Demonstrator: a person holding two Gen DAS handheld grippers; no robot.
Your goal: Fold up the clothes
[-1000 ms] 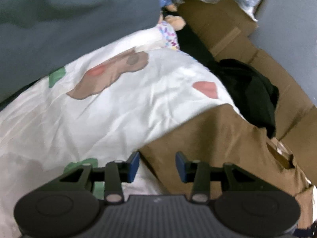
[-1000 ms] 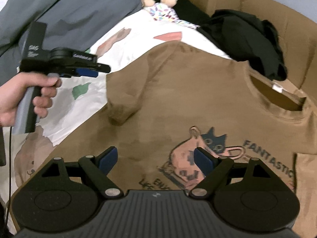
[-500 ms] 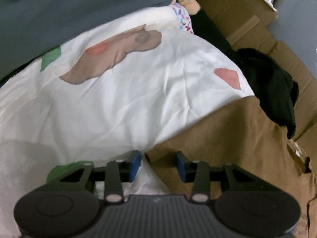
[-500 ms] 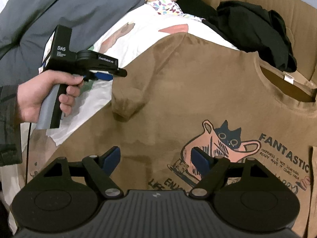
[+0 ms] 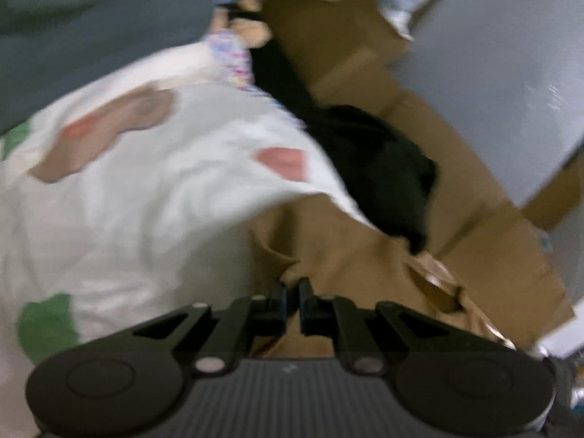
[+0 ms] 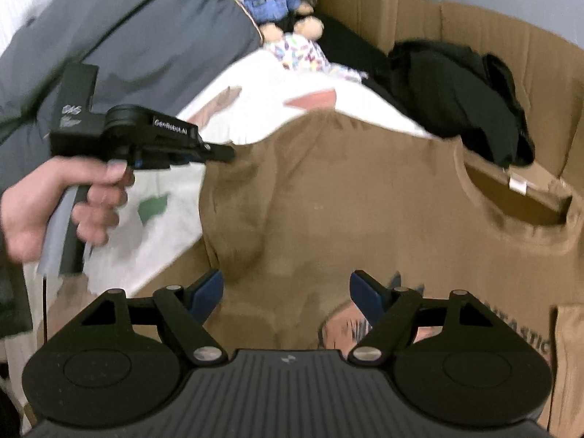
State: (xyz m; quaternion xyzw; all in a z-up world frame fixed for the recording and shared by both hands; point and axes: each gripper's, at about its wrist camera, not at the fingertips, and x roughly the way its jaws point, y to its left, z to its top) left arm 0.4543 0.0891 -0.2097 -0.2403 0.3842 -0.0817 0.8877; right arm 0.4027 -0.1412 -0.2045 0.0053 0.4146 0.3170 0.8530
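A brown T-shirt [image 6: 350,211] with a cat print lies face up on a white patterned sheet [image 6: 255,102]; its collar is at the right. My left gripper [image 5: 291,294] is shut on the edge of the shirt's left sleeve [image 5: 292,252]; it also shows from the side in the right wrist view [image 6: 222,153], held by a hand, pinching the sleeve and lifting it a little. My right gripper [image 6: 286,288] is open and empty, hovering over the lower middle of the shirt.
A black garment [image 6: 463,91] lies heaped behind the shirt against cardboard walls [image 6: 540,58]. A teddy bear in blue [image 6: 270,0] sits at the back. A grey duvet [image 6: 127,29] lies at the left. The left wrist view is blurred.
My left gripper has closed on the sleeve edge and moved it up and toward the shirt's middle. My right gripper has come lower and closer over the shirt, still open.
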